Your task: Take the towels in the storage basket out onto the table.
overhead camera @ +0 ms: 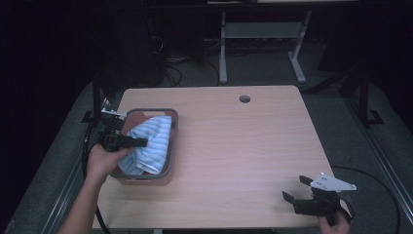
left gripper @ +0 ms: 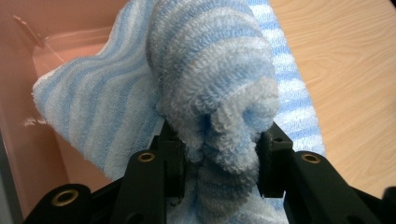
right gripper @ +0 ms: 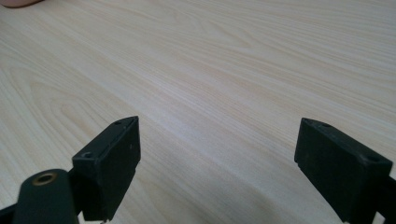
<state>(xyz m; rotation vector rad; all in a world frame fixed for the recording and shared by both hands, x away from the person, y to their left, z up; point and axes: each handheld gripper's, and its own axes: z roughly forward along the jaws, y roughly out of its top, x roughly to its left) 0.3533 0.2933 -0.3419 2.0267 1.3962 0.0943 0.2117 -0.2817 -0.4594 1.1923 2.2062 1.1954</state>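
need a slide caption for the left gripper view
Left claw pinching a bunched fold of blue-striped towel above the pink bin.

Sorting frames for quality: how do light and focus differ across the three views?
High view: dim, dark surround, table moderately lit. Left gripper view: bright, towel sharp in the left gripper, bin softer. Right gripper view: evenly lit wood, open right gripper with jaws slightly blurred.

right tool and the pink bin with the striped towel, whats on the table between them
Nothing: in the high view only bare wooden table lies between the right tool and the bin holding the towel.
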